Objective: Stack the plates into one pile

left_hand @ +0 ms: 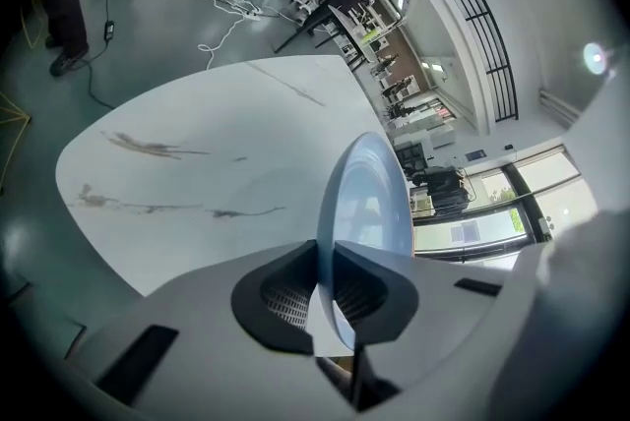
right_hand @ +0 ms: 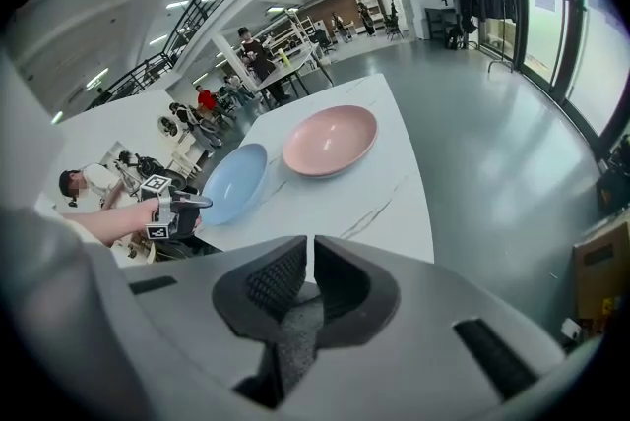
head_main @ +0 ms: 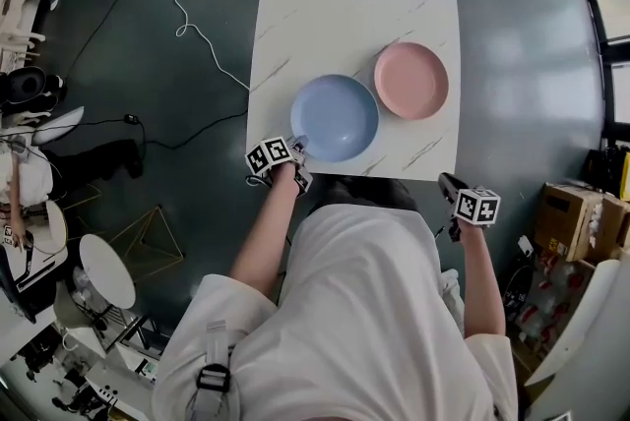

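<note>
A blue plate (head_main: 335, 117) sits at the near middle of the white marble table (head_main: 325, 11). My left gripper (head_main: 298, 156) is shut on its near rim, and in the left gripper view the blue plate (left_hand: 369, 198) rises edge-on from between the pads. A pink plate (head_main: 410, 80) lies just right of it, their rims close. My right gripper (head_main: 450, 185) hangs off the table's near right corner, shut with nothing in it. From the right gripper view both the blue plate (right_hand: 231, 183) and the pink plate (right_hand: 331, 140) show on the table, along with the left gripper (right_hand: 192, 203).
Grey floor surrounds the table, with a white cable (head_main: 187, 21) trailing at the left. Cardboard boxes (head_main: 576, 222) stand at the right, and stools and gear clutter the left side. People work at desks (right_hand: 261, 55) far behind.
</note>
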A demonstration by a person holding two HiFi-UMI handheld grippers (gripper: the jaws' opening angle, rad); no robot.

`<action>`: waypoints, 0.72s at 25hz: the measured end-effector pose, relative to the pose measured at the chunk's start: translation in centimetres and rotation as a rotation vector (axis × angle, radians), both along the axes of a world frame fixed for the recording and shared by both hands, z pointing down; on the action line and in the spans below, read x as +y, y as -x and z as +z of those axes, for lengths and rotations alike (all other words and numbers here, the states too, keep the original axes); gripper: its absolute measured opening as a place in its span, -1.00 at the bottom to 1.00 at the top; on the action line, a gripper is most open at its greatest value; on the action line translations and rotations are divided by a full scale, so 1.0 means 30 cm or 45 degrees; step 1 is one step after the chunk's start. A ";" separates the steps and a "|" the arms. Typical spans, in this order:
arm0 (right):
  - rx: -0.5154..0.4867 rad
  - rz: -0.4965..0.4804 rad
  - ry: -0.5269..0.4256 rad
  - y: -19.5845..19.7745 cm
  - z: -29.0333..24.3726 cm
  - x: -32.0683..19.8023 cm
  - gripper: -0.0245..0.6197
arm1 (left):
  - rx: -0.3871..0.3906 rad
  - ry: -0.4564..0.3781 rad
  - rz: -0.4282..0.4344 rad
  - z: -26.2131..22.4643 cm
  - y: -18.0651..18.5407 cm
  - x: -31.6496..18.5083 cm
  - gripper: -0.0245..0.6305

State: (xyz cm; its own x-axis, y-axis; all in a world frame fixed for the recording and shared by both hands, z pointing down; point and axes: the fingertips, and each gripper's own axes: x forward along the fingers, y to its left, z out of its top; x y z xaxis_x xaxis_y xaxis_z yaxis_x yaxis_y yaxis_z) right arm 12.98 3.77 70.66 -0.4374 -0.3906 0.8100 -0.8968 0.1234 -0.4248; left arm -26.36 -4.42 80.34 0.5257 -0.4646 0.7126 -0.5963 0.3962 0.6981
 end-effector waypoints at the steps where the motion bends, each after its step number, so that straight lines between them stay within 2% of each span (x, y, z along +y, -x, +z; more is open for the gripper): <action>1: -0.005 0.009 -0.004 -0.007 -0.002 -0.002 -0.80 | 0.004 -0.003 0.007 -0.012 -0.012 -0.006 -0.84; 10: -0.030 0.002 0.009 -0.069 0.042 0.003 -0.80 | -0.001 -0.038 0.092 -0.078 -0.149 -0.090 -0.84; 18: -0.036 0.009 0.013 -0.214 0.052 -0.047 -0.80 | -0.046 -0.045 0.113 -0.108 -0.278 -0.170 -0.83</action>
